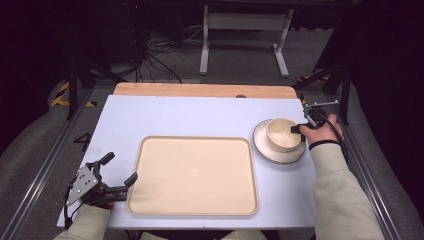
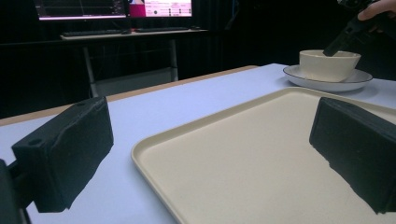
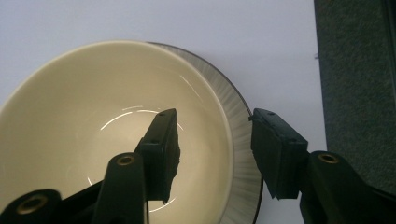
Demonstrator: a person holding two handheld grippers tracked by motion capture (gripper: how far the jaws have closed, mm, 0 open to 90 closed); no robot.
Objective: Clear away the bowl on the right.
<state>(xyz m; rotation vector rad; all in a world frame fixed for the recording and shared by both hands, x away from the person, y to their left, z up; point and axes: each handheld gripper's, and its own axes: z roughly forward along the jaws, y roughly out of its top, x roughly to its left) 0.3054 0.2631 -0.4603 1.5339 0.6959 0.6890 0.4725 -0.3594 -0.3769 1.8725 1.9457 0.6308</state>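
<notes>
At table right, bowl [image 1: 283, 134] sits on plate [image 1: 263, 145]. My right gripper [image 3: 215, 149] straddles its rim, jaws apart, not clamped yet. Left gripper [image 1: 118, 170] idles wide apart by tray [image 1: 150, 150]. Grasp and lift remain, I'd judge.

The right gripper [image 1: 298, 129] straddles the rim of the bowl [image 1: 282, 134] on its plate [image 1: 265, 150].

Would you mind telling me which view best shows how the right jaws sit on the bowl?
The right gripper view: one jaw is inside the bowl, the other outside its rim, over the plate. The high view shows the bowl small; the left gripper view shows it sideways, far off.
</notes>
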